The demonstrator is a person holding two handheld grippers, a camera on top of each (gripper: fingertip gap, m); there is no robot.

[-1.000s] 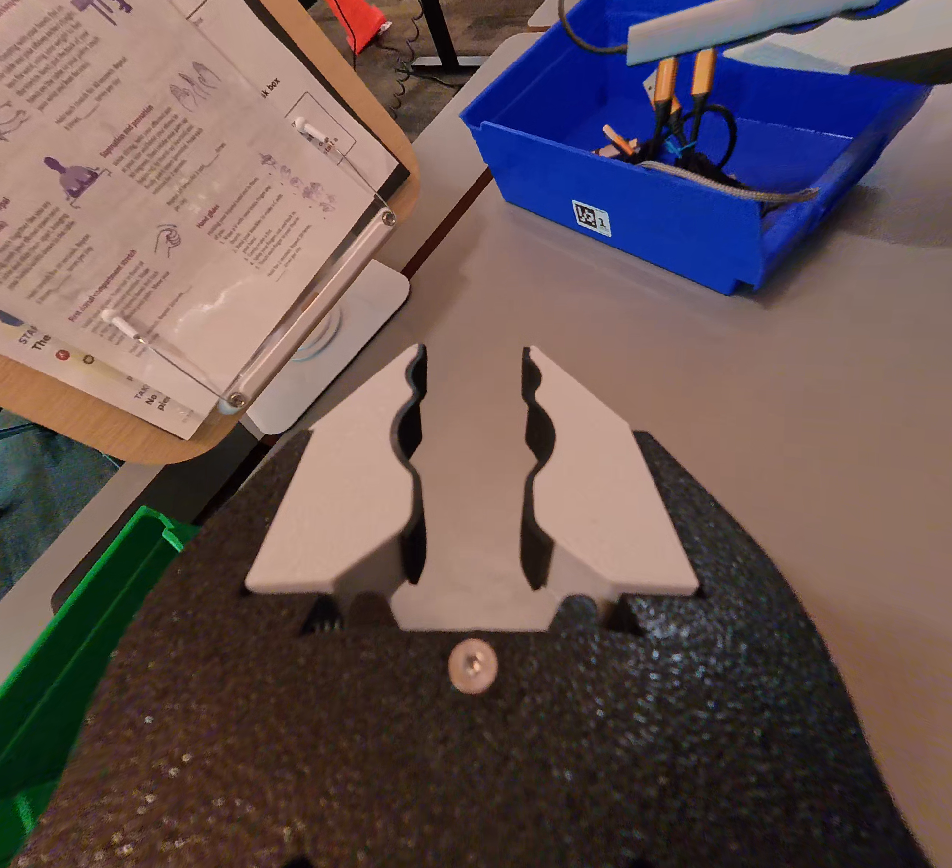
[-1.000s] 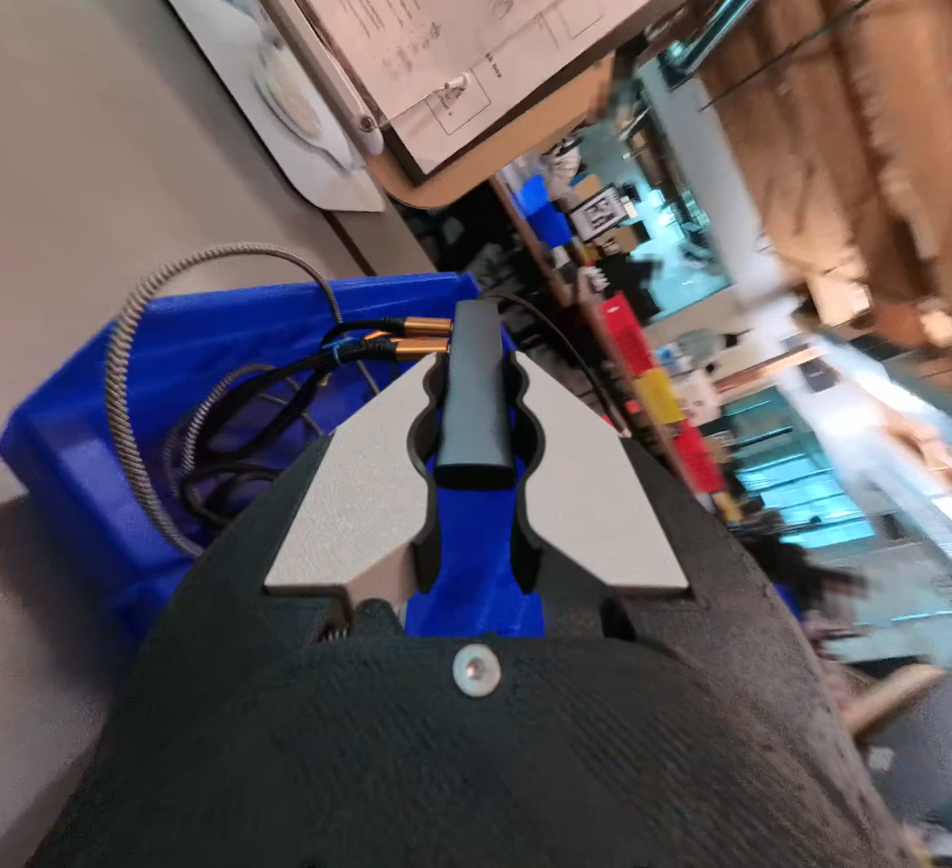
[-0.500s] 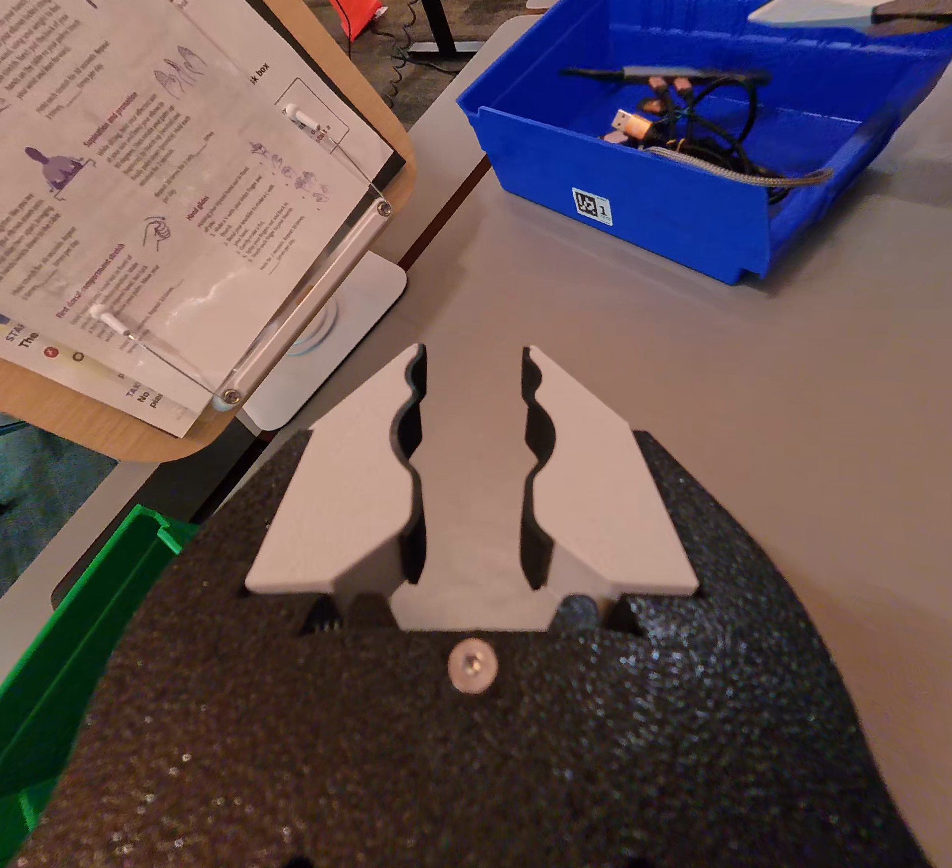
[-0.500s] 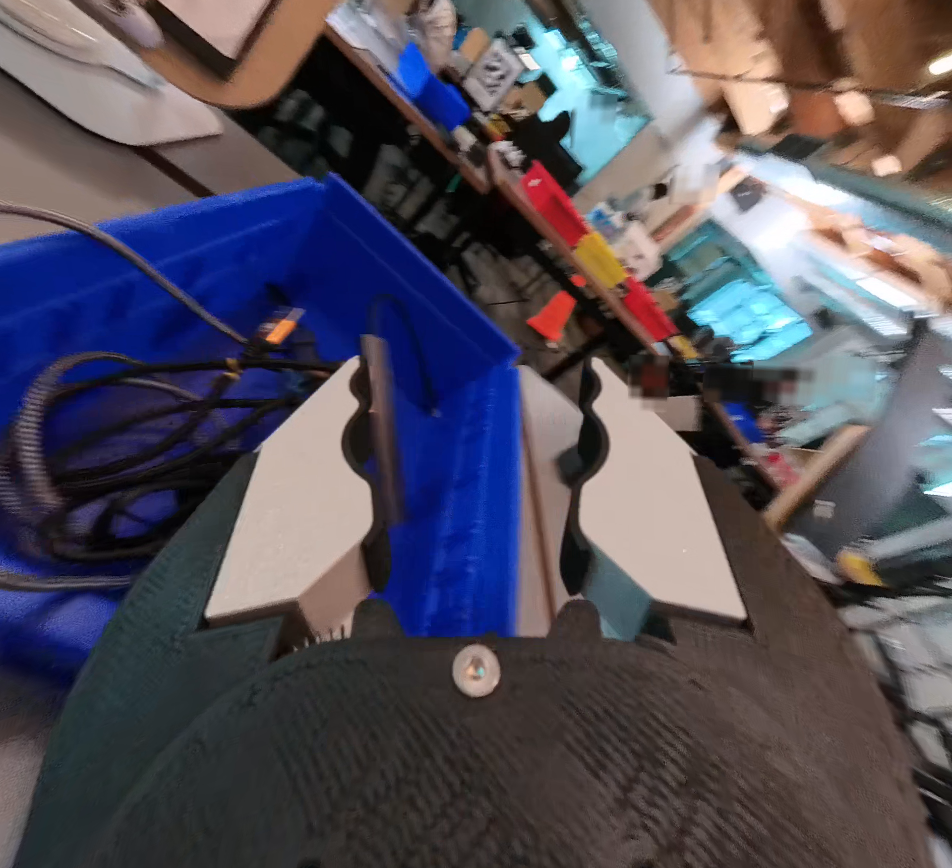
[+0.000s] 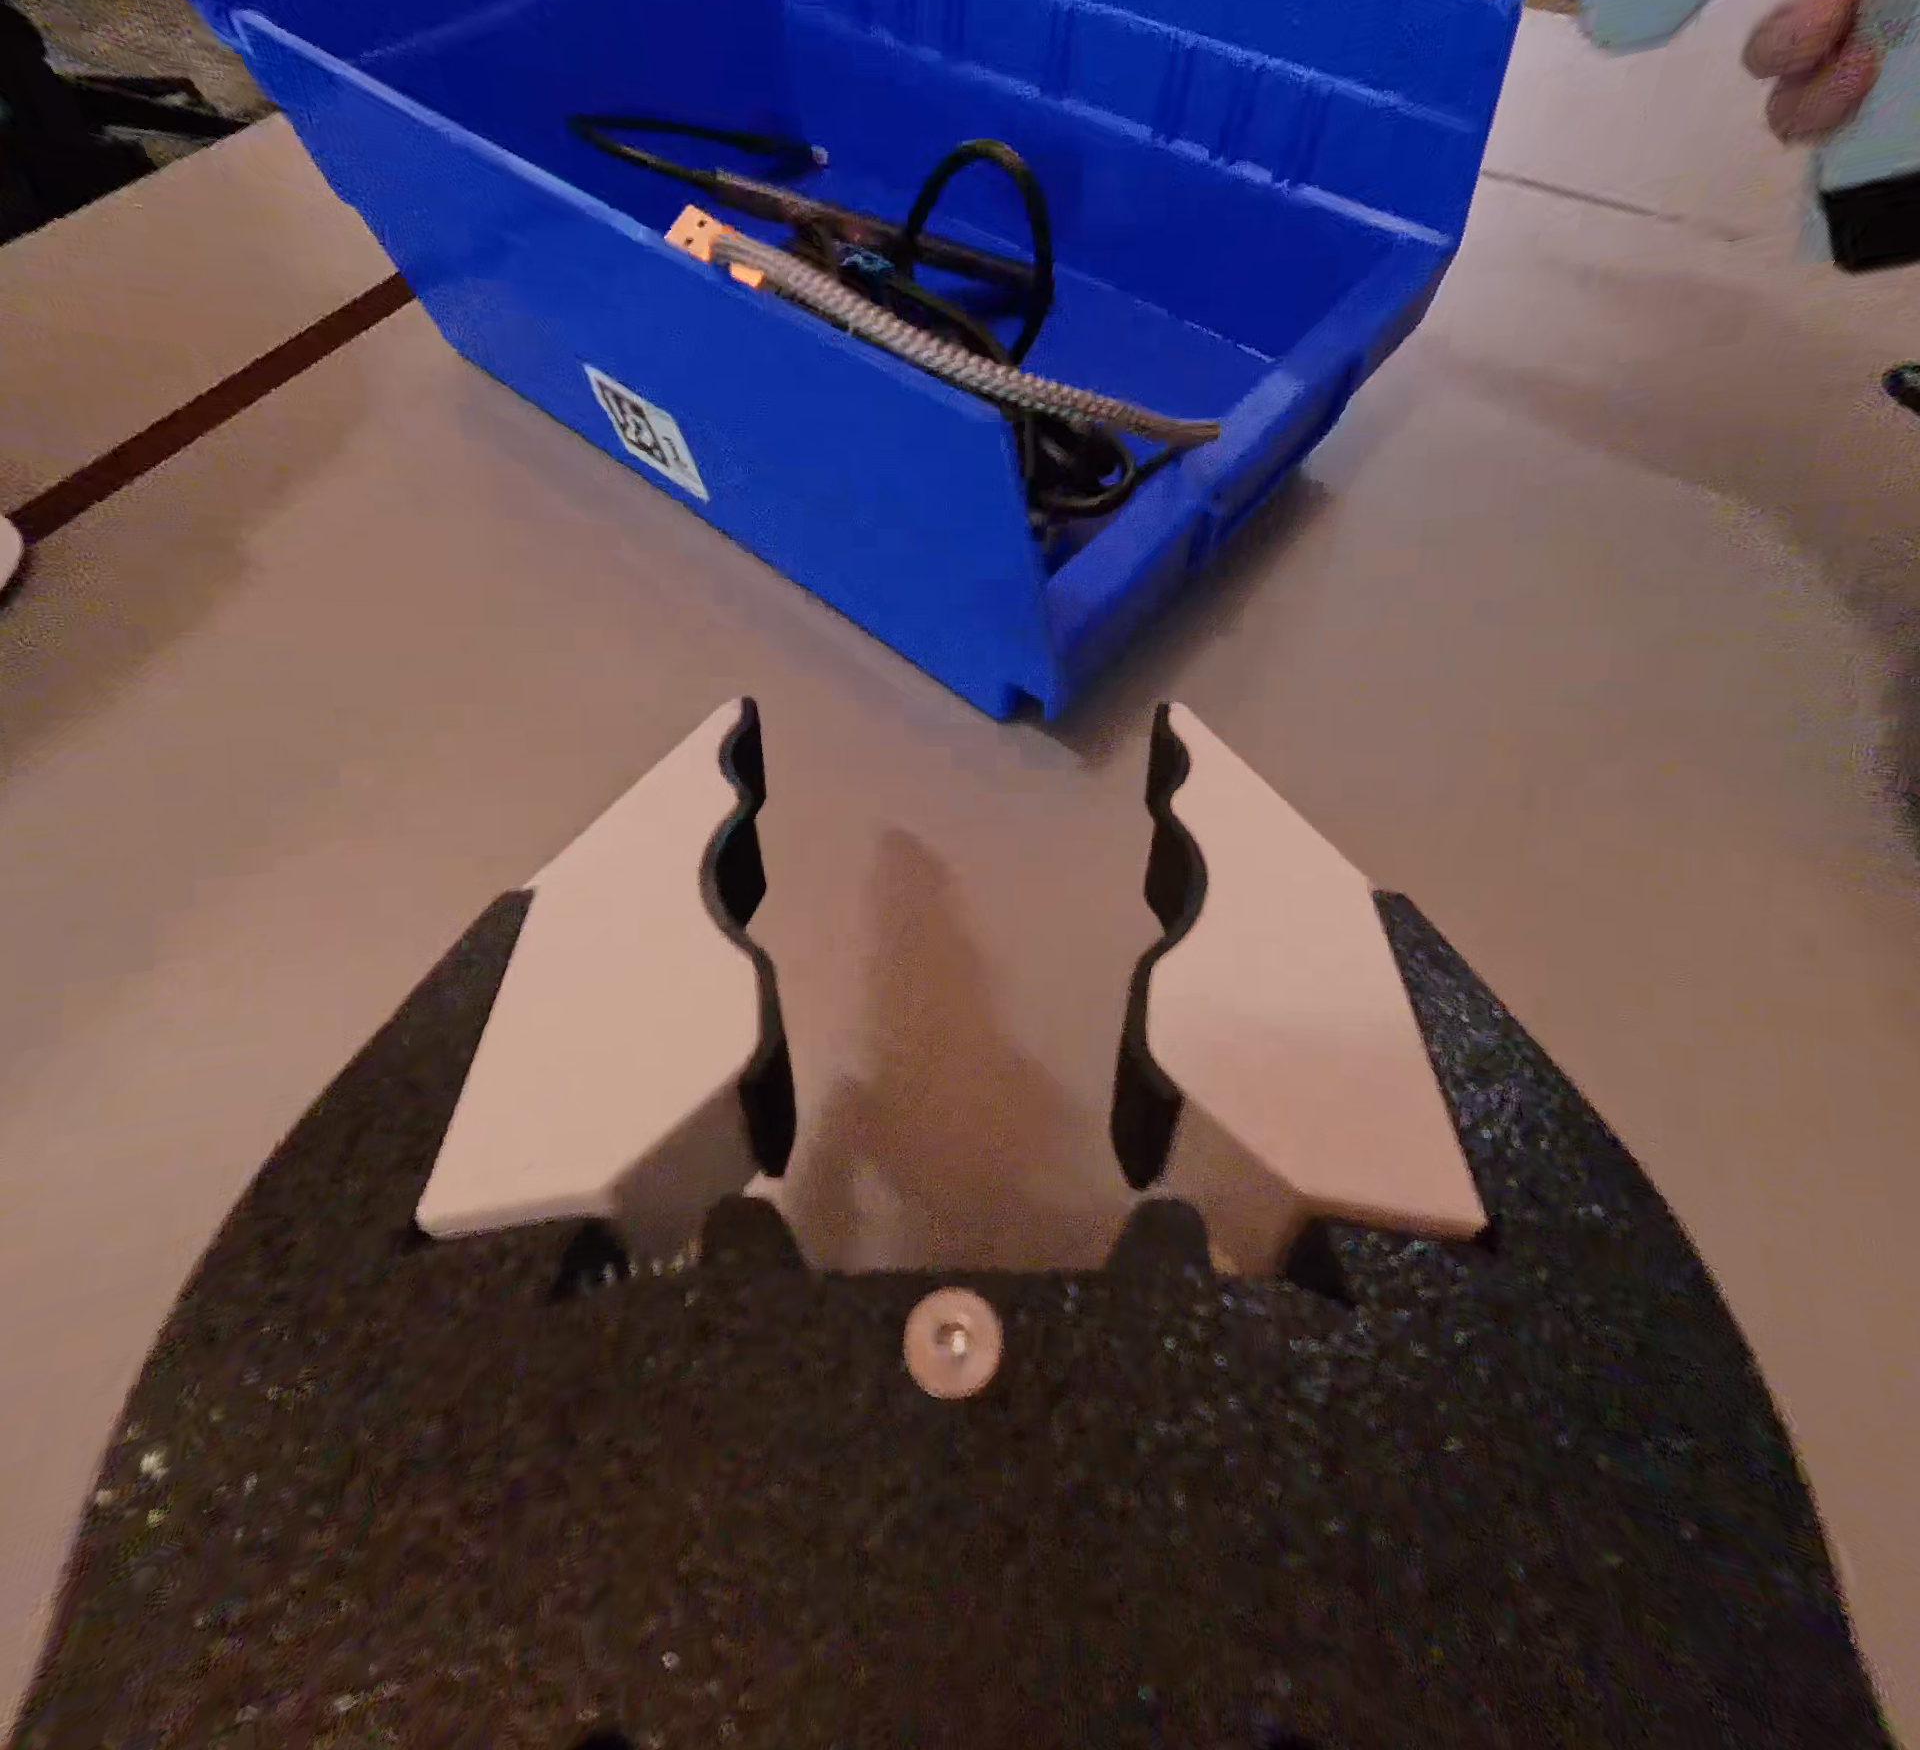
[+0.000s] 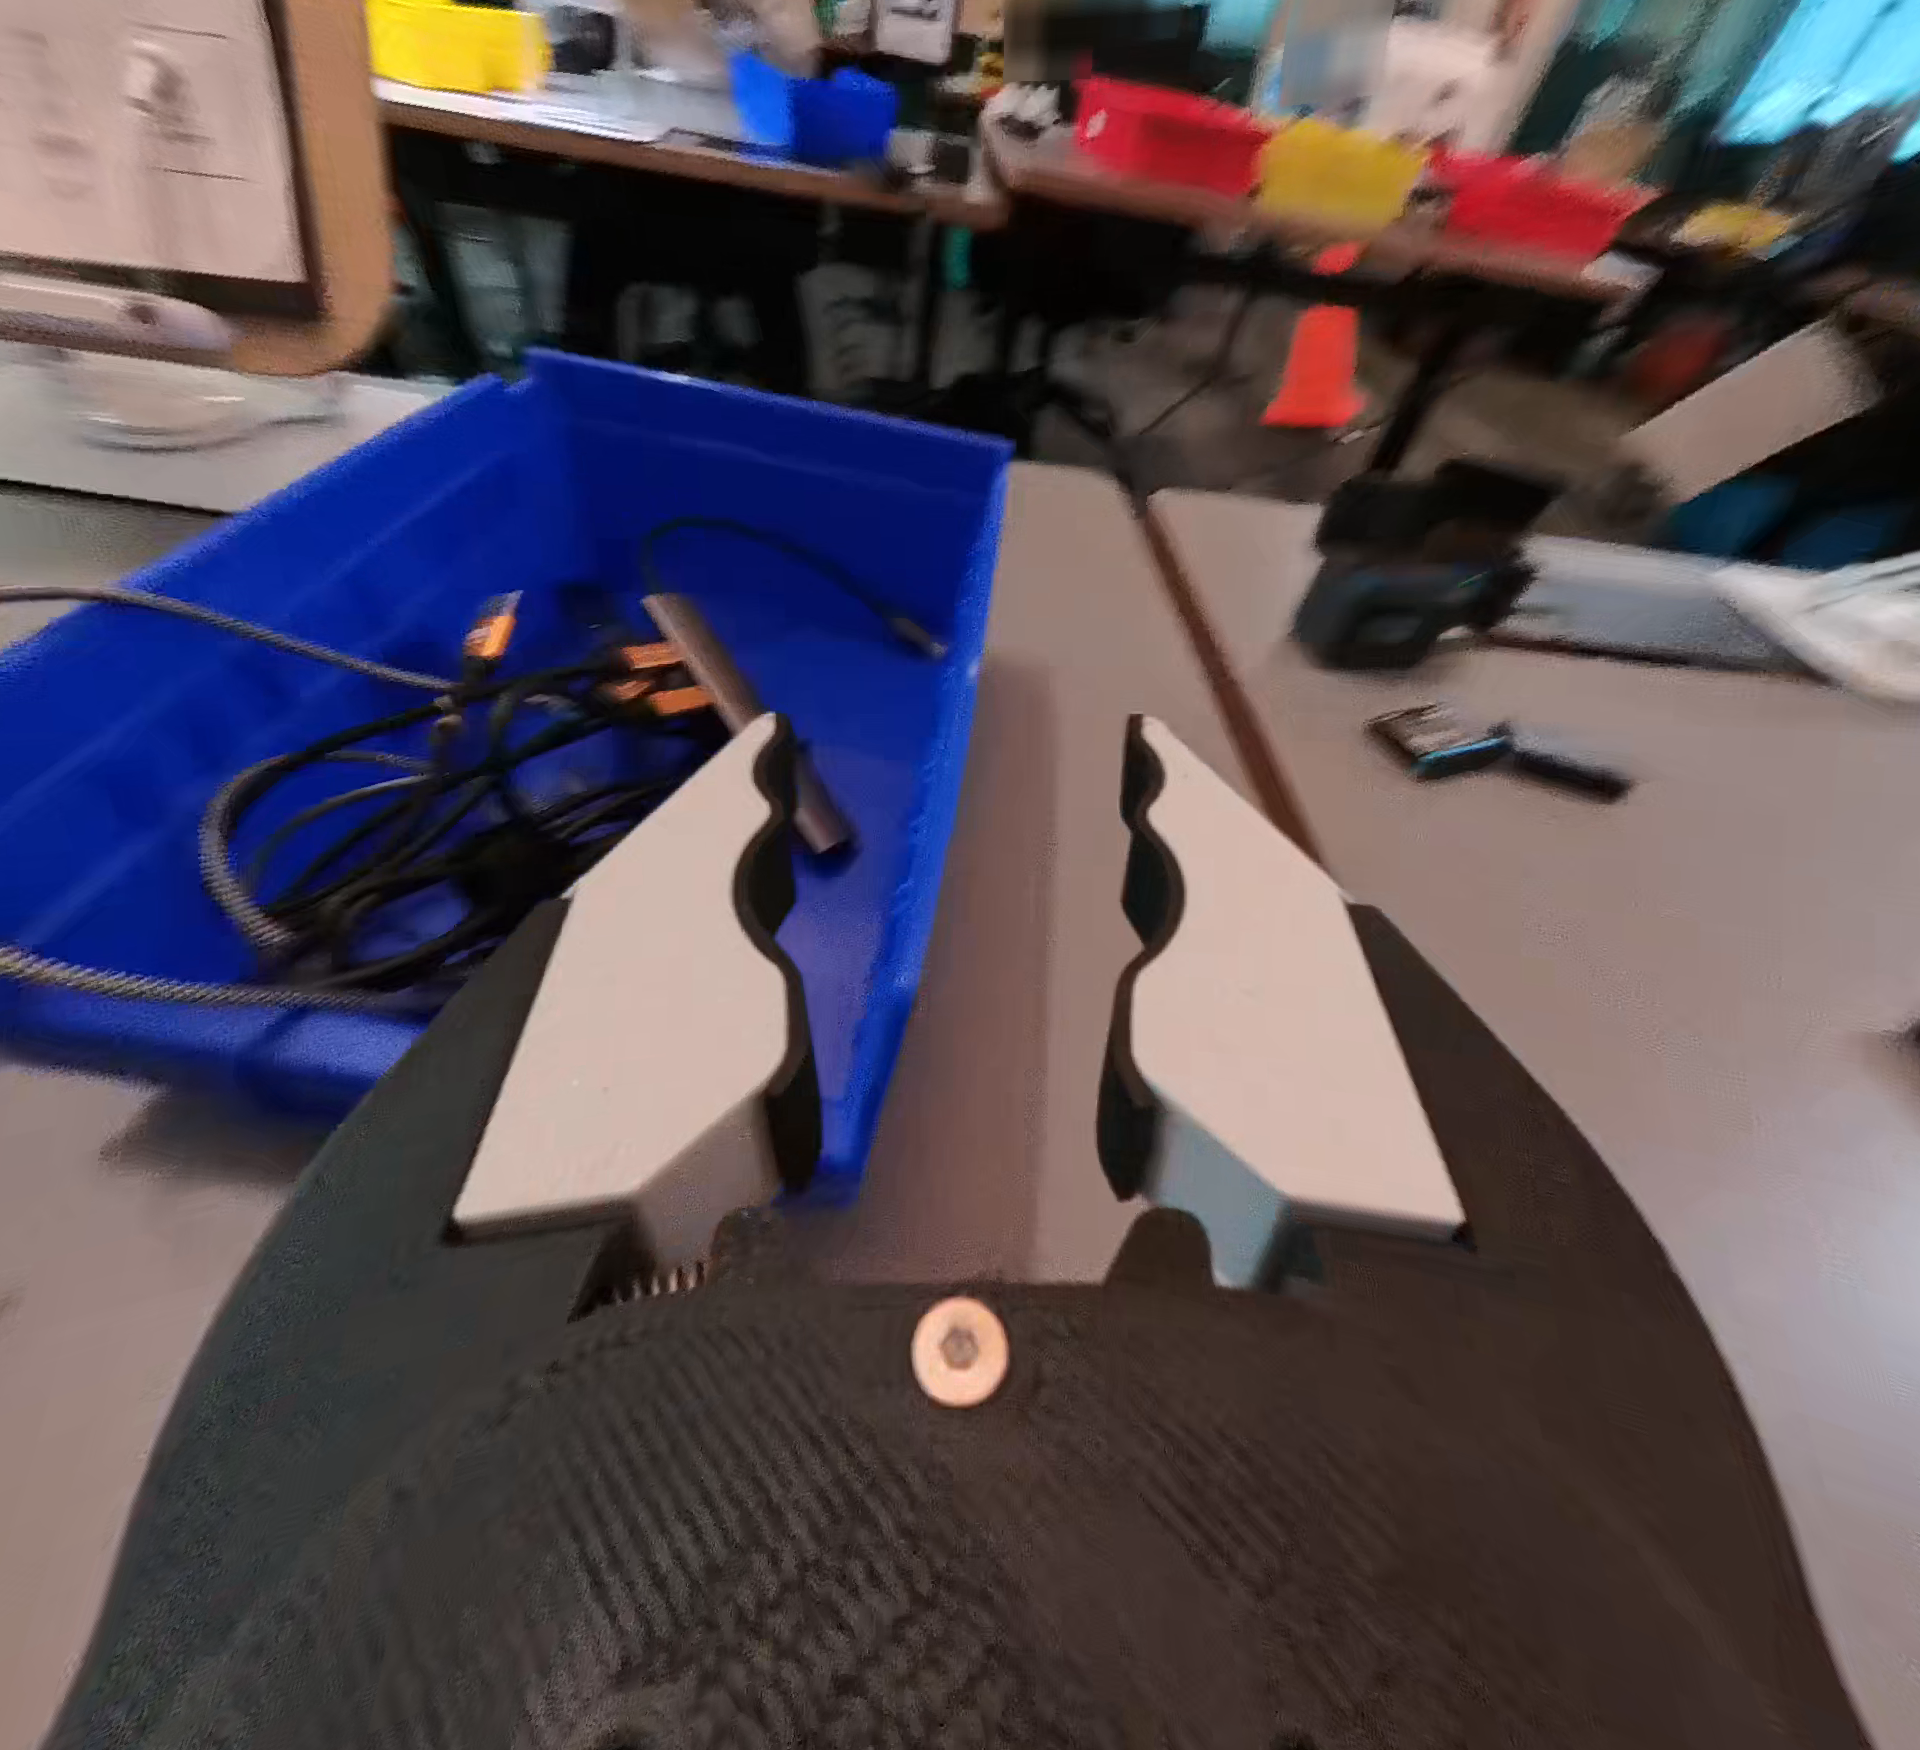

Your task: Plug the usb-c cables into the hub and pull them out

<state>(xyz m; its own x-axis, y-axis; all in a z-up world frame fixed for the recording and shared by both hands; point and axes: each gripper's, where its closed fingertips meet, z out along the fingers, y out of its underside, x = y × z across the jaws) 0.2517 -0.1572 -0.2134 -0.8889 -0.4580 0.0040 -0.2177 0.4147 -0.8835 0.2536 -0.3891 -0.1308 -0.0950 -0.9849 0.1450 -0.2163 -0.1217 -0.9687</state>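
A: L wrist view first. My left gripper (image 5: 951,879) is spread wide, nothing in it. The blue bin (image 5: 831,474) is just ahead of the tips; cables (image 5: 977,287) lie tangled inside.

B: How will they handle?

A: Soft and light, I judge. The braided cable (image 5: 997,370) hangs over the bin wall and could snag. I would take the orange plugs (image 5: 707,240), they are stiff.

B: R wrist view?

A: My right gripper (image 6: 951,859) is also wide, empty. The hub (image 6: 748,713) is ahead-left of the tips, in the bin, rigid and maybe slippery. The bin wall (image 6: 935,817) is in the way.
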